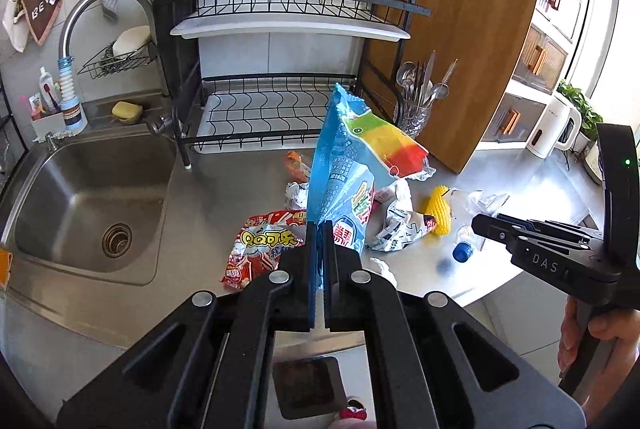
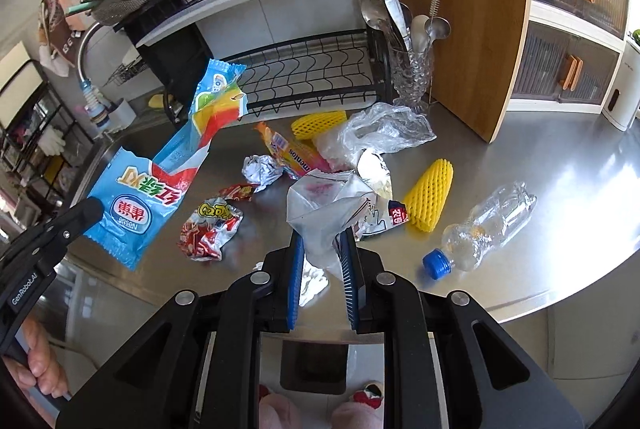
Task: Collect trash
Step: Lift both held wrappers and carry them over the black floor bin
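Observation:
My left gripper [image 1: 319, 227] is shut on a blue ice-pop wrapper [image 1: 348, 165] and holds it above the steel counter [image 1: 224, 197]; the wrapper also shows in the right wrist view [image 2: 160, 165]. My right gripper [image 2: 322, 235] holds a grey crumpled plastic bag [image 2: 320, 209] between its blue pads, jaws partly closed on it. It also shows in the left wrist view [image 1: 480, 223]. Loose trash lies on the counter: a red snack bag [image 2: 210, 225], foil ball [image 2: 262, 169], Mentos wrapper [image 2: 294, 153], two yellow foam nets [image 2: 430, 195], a clear bottle [image 2: 486, 225].
A sink [image 1: 80, 197] lies left of the trash. A black dish rack [image 1: 280, 69], a glass of cutlery [image 2: 412, 69] and a wooden board [image 2: 460, 9] stand behind. A dark bin [image 2: 314, 365] shows on the floor below the counter edge.

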`<state>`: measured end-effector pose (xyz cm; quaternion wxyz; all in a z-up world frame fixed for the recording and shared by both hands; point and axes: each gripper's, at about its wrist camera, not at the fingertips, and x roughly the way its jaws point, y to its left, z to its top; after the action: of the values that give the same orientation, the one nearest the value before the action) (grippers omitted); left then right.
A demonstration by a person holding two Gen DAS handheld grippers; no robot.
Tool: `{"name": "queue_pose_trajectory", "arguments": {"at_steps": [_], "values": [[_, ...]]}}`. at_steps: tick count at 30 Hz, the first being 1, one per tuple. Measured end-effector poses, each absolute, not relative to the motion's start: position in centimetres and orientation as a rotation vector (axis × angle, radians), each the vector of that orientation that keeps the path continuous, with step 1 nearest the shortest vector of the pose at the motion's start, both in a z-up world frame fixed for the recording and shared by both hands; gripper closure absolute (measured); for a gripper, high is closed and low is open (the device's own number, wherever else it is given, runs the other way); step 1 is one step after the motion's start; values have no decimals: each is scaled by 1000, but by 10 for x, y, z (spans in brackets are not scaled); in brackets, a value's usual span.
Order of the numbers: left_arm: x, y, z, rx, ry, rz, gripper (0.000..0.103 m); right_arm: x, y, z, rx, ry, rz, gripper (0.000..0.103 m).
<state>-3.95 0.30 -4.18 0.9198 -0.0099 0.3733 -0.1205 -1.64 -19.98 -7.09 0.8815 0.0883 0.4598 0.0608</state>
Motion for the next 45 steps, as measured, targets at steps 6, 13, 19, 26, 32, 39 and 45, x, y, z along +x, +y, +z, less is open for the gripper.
{"name": "queue_pose_trajectory", "arguments": {"at_steps": [6,13,19,26,32,39,45], "values": [[-76,16,-40,-21,791,-228,102,-44,-186,-57,175,955,191,84],[-123,31,-71,-5,864,-256,102,-90,-165,-73,204,978,211,84],[-172,49,-108,-10,950,-294,102,-137,-134,-104,195,1066,208,84],[-208,56,-181,-39,1125,-291,102,-173,-117,-155,221,1179,219,84],[-197,58,-273,-99,1252,-262,102,-178,-112,-225,260,1276,215,84],[-176,52,-389,-68,1361,-209,102,-167,-115,-342,356,1435,184,84],[-149,53,-475,-102,1451,-169,102,-149,-111,-433,407,1527,159,84]]}}
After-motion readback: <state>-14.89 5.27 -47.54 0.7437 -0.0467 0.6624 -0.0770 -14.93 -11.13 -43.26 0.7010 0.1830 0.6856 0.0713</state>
